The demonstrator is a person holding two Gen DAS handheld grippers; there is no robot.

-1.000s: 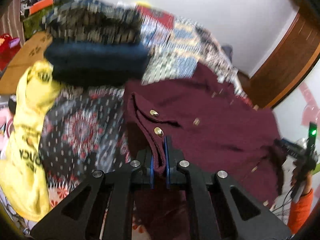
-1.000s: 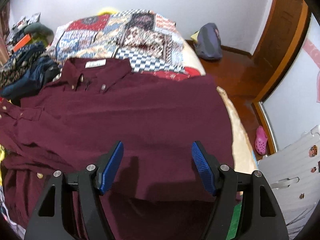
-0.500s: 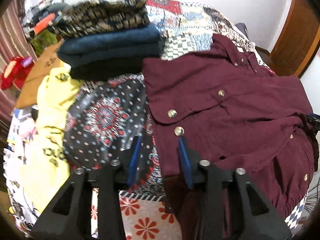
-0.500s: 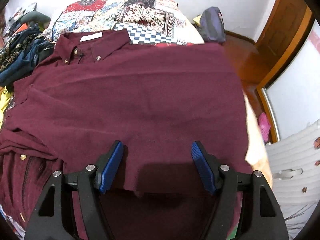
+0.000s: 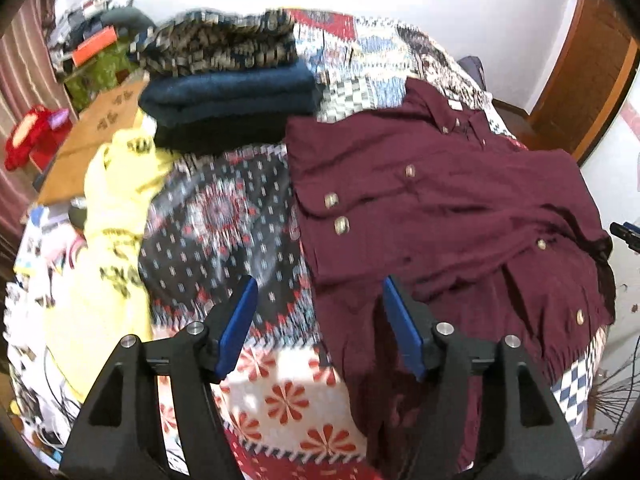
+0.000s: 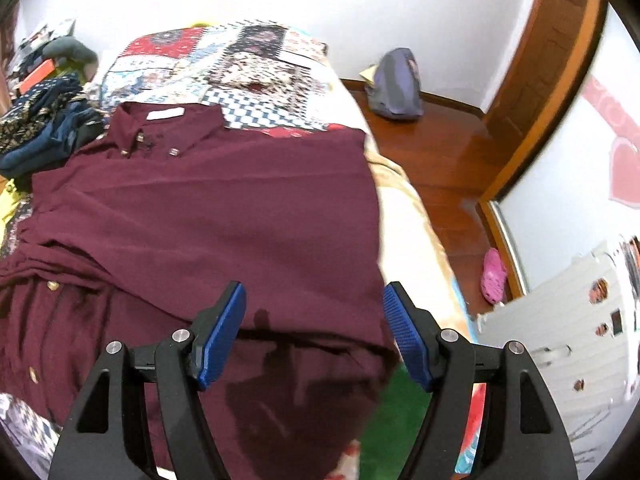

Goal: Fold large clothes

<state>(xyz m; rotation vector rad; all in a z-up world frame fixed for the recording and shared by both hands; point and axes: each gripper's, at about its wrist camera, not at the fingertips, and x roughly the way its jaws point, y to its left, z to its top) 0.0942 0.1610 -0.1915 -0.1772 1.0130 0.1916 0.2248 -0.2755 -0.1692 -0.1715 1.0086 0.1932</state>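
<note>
A maroon button shirt (image 5: 448, 216) lies on the patchwork bedspread (image 5: 256, 240), its left sleeve folded in over the body with gold cuff buttons showing. It also fills the right wrist view (image 6: 224, 216), collar at the far end. My left gripper (image 5: 318, 320) is open and empty, hovering over the shirt's near left edge. My right gripper (image 6: 314, 332) is open and empty above the shirt's lower right part, near the bed's right side.
A stack of folded clothes (image 5: 228, 92) sits at the far left of the bed. A yellow garment (image 5: 116, 208) lies on the left. A wooden floor (image 6: 444, 152) with a grey bag (image 6: 396, 84) and a pink shoe (image 6: 494, 274) lies right of the bed.
My left gripper let go of the sleeve cuff, opened wide and drew back; the sleeve now lies folded on the shirt. My right gripper stayed open and shifted slightly.
</note>
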